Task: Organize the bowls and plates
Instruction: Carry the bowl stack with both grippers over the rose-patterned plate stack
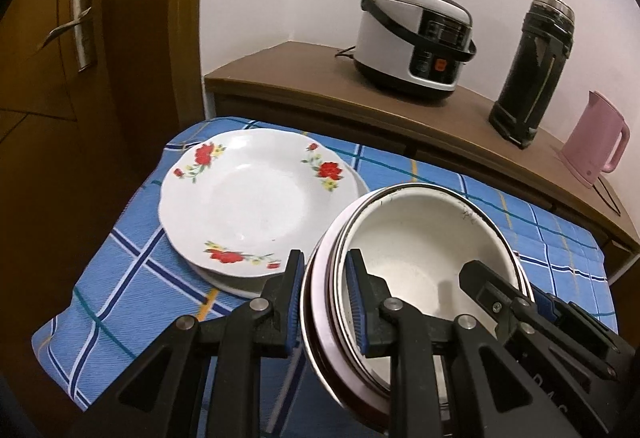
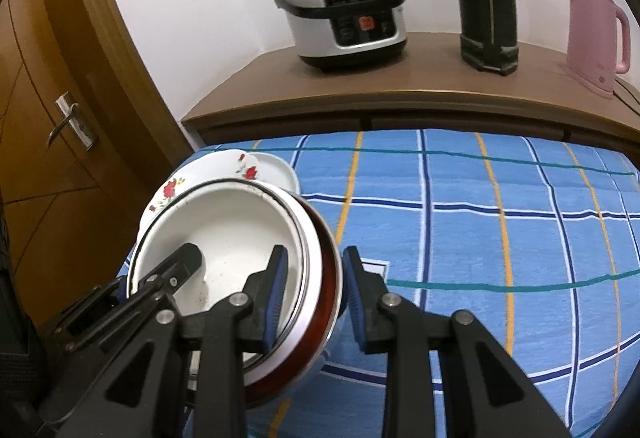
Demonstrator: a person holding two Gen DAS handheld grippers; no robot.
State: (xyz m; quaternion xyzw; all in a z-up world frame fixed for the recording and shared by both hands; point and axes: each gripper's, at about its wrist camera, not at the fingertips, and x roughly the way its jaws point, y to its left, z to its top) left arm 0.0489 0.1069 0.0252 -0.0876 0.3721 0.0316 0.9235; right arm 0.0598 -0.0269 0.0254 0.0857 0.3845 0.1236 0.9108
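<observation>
Carrying the stack of bowls [image 1: 420,234] between both tools, my left gripper [image 1: 322,302] and right gripper [image 2: 314,298] each clamped on opposite rims, above the tablecloth [image 2: 480,238] beside the flowered plates [image 1: 256,193]. Next I judge: lower level, release together.

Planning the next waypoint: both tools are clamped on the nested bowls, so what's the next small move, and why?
Probably carry the nested bowls a little toward the bare blue cloth and start lowering. The left tool and right tool each grip an opposite rim, the bowls look tilted above the cloth, and the flowered plate already sits stacked at the other end.
</observation>
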